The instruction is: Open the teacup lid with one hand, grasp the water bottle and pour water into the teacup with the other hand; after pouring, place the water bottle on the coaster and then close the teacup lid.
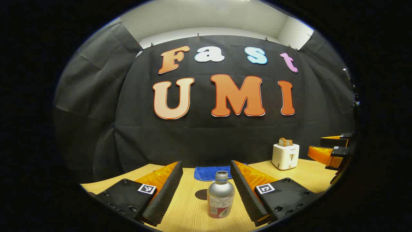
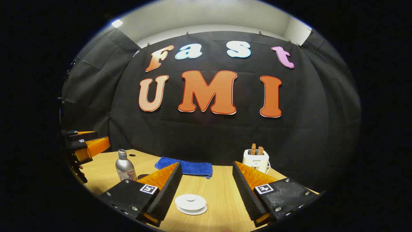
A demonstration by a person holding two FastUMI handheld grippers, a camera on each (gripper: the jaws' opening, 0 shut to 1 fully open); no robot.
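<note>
Left gripper (image 1: 206, 190) spread wide, holding nothing, with the water bottle (image 1: 220, 196) standing upright on the wooden table (image 1: 190, 212) between the two fingers and free of both, a gap on each side, somewhat narrower on the side of the right-hand finger. Bottle uncapped, mouth open, a dark round coaster (image 1: 202, 194) just beside it on the left, partly hidden behind it. Beyond the bottle, a folded blue cloth (image 1: 209, 172) near the table's far edge against the booth wall; a white toaster (image 1: 285, 155) with bread in its slots farther right, also near that edge. Right gripper (image 2: 206, 190) likewise wide open and empty, low over the table, with the white teacup lid (image 2: 191, 202) showing between the fingers, nearer the left-hand finger, not touched. Cup beneath the lid too little seen to describe. Bare tabletop between lid and cloth, and between lid and bottle.
</note>
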